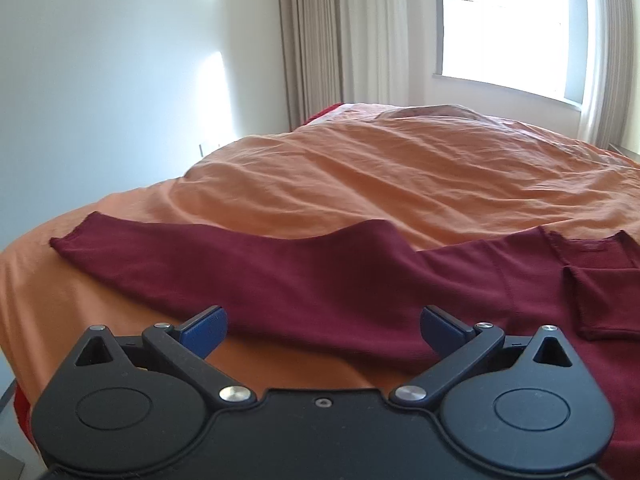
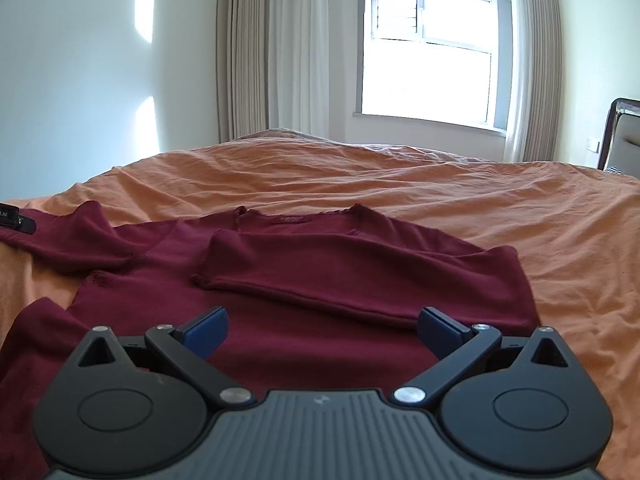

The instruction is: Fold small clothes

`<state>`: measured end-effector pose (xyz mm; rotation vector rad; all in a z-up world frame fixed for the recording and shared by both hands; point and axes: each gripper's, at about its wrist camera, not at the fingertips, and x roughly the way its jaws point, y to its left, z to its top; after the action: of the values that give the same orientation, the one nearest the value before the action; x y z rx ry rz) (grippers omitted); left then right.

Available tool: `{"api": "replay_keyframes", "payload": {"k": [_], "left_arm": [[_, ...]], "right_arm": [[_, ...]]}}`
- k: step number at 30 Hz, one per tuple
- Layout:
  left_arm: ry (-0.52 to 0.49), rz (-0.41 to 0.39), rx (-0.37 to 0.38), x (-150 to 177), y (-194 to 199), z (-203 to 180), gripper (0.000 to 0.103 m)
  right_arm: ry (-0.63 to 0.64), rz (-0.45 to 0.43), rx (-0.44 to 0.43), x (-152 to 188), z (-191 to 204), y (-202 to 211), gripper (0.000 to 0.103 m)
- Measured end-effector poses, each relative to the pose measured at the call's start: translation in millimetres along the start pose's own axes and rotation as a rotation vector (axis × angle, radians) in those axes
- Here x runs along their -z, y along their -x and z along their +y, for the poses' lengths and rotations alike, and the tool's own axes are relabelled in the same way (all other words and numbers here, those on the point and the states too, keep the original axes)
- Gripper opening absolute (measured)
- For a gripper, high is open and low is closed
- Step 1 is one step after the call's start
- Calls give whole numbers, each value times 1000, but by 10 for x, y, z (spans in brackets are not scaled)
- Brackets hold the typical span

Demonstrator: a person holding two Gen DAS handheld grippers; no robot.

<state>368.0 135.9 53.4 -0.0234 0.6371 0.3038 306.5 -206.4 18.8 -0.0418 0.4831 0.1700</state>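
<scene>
**With one sleeve in, fold is about a third done**

While the maroon top (image 2: 304, 312) lies flat on the orange bedspread (image 2: 400, 184), neckline toward the window (image 2: 428, 52), here's status, all placed relative to the top:

- Done: right sleeve (image 2: 320, 268) is folded across the chest, cuff lying near the middle of the body, just below the neckline.
- Not done: left sleeve (image 1: 208, 248) lies stretched straight out from the top's left shoulder, cuff well out on the bedspread. Body not folded; hem region is mostly hidden under the grippers, so can't say how it lies.
- Judgement: next is the left sleeve across, then the body fold(s). One sleeve of several steps, so early-to-middle.

Grippers:
- left gripper (image 1: 323, 330): jaws spread wide, nothing between them, sitting over the root of the left sleeve near the top's left side. Can't tell whether it touches the fabric.
- right gripper (image 2: 322, 330): jaws spread wide, empty, over the lower body of the top, just short of the folded sleeve.

Containers: none in view. No basket, bin or drawer; no stack of finished pieces visible either. Only this one garment shows.
</scene>
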Motion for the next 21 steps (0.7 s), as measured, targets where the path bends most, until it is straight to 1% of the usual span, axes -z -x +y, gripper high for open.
{"api": "replay_keyframes", "payload": {"k": [4,7,10,12,14,16,18,19,21], "left_arm": [[19,-18,-6,67,-64,457,103],[74,-10,-2,34,-181,772,103],[150,-8,-43,5,-310,1037,102],[196,-35,-97,4,-352,1176,102],[233,-71,-107,3,-363,1263,102],[268,-94,-111,-12,-376,1316,99],[307,-118,-137,-18,-372,1348,90],[330,-127,-147,-21,-371,1364,86],[380,-146,-169,-25,-364,1401,72]], "right_arm": [[4,19,-3,198,178,-122,103],[22,48,11,298,265,-241,103],[35,61,40,361,300,-298,103],[38,70,42,401,304,-317,103],[38,83,36,437,296,-344,103],[32,89,30,452,293,-366,103],[22,90,22,456,274,-369,103],[17,89,19,455,267,-368,103],[10,88,14,460,257,-369,103]]}}
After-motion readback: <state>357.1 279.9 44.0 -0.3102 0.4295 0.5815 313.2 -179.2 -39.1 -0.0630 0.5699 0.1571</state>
